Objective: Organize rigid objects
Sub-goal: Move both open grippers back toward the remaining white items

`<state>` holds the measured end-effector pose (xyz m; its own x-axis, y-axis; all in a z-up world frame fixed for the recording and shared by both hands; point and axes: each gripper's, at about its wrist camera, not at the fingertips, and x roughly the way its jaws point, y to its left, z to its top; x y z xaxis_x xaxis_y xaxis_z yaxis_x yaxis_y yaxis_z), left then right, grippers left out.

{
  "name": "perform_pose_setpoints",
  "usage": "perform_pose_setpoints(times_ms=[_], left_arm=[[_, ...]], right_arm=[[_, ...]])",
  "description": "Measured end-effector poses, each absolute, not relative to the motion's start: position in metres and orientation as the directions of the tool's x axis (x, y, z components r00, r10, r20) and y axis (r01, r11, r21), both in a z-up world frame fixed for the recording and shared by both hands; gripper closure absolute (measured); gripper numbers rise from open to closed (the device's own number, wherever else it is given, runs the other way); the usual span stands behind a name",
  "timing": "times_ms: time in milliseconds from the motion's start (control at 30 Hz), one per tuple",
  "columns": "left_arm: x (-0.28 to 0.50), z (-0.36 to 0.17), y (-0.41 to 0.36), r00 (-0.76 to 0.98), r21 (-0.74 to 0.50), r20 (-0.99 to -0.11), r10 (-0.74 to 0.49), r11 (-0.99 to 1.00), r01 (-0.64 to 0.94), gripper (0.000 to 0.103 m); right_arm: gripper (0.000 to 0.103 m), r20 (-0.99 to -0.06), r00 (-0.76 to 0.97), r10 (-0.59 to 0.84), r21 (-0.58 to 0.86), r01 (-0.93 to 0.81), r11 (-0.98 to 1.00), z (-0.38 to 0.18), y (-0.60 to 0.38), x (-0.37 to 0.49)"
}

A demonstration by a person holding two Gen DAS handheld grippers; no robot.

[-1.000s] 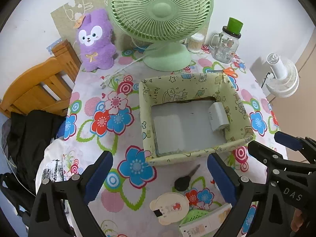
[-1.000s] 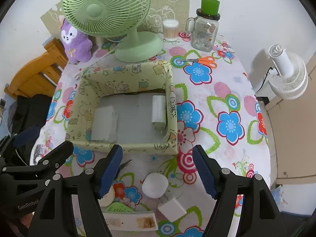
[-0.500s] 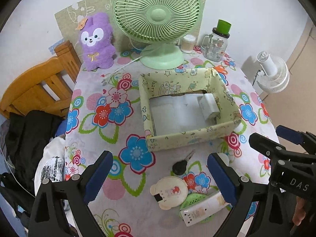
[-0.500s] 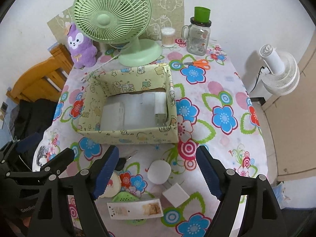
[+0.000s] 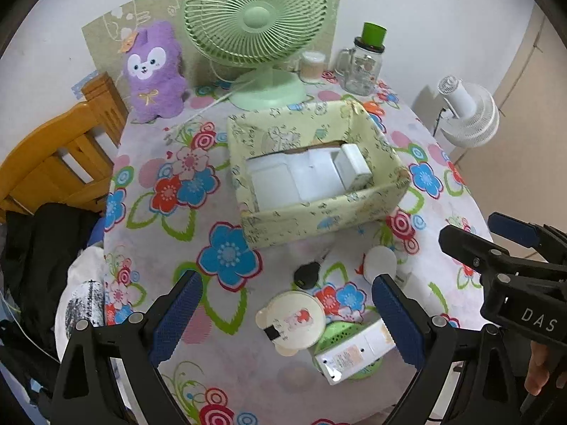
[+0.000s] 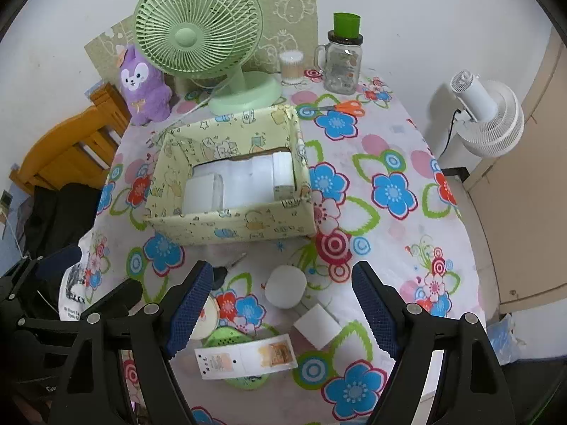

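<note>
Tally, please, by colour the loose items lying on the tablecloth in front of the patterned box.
White: 3 (round puck, block, flat pack)
Green: 1 (dish)
Black: 1 (key)
Cream: 1 (bear-eared disc)
Total: 6

I'm working in a home, a lived-in room: floral cloth on the table (image 6: 389, 148), purple plush toy (image 6: 143, 85) beside a green desk fan (image 6: 198, 39), wooden chair (image 5: 53, 163) (dark clothes heaped nearby), white floor fan (image 6: 489, 120).
</note>
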<state>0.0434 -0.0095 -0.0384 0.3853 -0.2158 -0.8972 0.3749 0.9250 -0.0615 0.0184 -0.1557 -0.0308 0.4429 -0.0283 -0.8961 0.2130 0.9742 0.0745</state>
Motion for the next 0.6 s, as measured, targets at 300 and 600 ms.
perform_pose_setpoints(times_ms=[300,600], left_arm=[[0.029,-0.051,-0.022,0.367,-0.078,-0.903,-0.223,0.925,0.371,0.005],[0.008,-0.074,-0.042,0.362,-0.033,-0.908,-0.212,0.896,0.443,0.005]], right_arm=[[0.02,-0.897,0.443,0.005,0.08,0.151,0.985,-0.045,-0.164,0.008],[0.02,-0.913,0.407,0.015,0.062,0.102,0.993,-0.071,-0.177,-0.004]])
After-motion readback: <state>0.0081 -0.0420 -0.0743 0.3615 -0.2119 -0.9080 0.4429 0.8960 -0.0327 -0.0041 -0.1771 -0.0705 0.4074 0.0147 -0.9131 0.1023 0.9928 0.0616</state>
